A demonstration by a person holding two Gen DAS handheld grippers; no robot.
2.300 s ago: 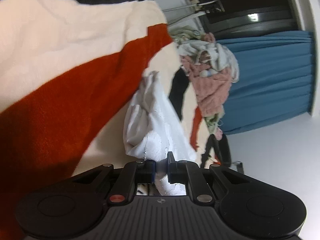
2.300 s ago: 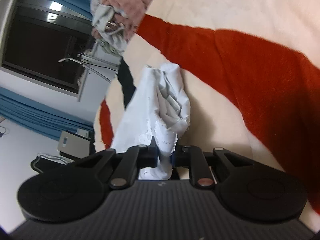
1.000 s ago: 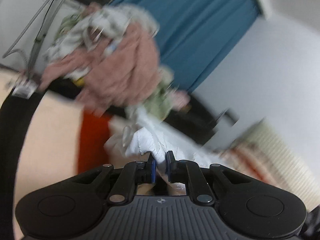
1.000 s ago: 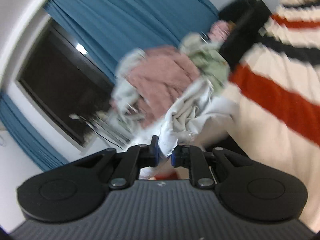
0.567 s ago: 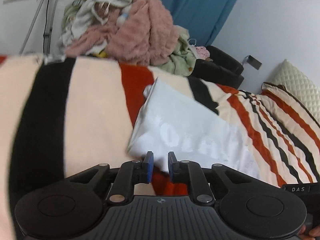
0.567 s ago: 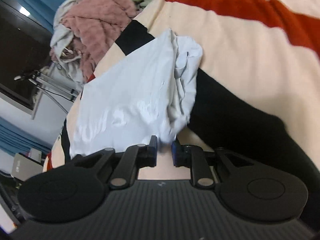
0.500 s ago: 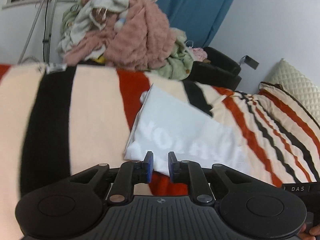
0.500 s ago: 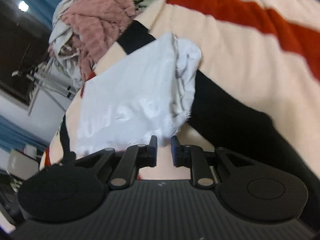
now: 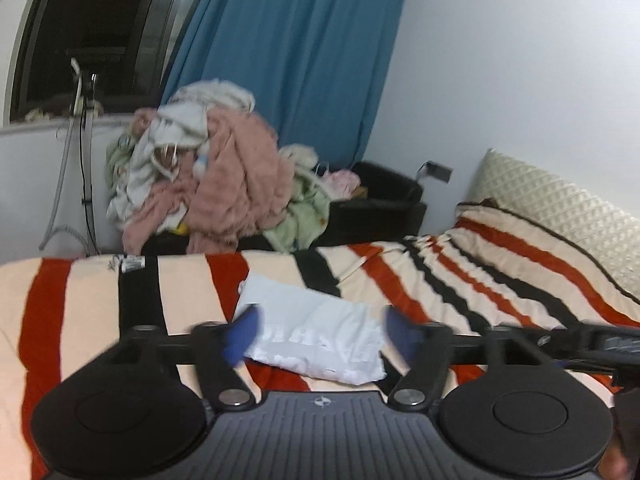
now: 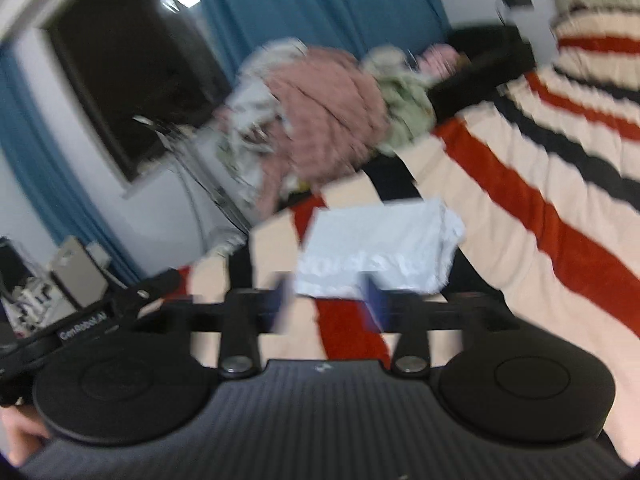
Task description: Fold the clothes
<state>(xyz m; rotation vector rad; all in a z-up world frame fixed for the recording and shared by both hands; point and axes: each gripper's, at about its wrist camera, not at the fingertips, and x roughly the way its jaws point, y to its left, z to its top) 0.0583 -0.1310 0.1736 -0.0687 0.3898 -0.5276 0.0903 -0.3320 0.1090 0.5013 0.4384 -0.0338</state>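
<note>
White garment (image 9: 316, 330) is lying folded into a neat rectangle on the striped blanket (image 9: 460, 280) of the bed, near the foot end, with the heap of unfolded clothes (image 9: 212, 168) piled beyond it. Both tools are hovering above it and gripping nothing: the left gripper (image 9: 320, 334) is standing with its blue-tipped fingers spread wide, and the right gripper (image 10: 324, 300) is likewise parted, well apart.

It looks like thin, soft, light cotton that will be sagging and slipping open if lifted by one corner; I would be taking it by two corners of the thick folded edge at once. Pale lettering is showing across its top face, too blurred to read. On the left tool's handle a label (image 10: 82, 330) is reading "GenRobot.AI".
</note>
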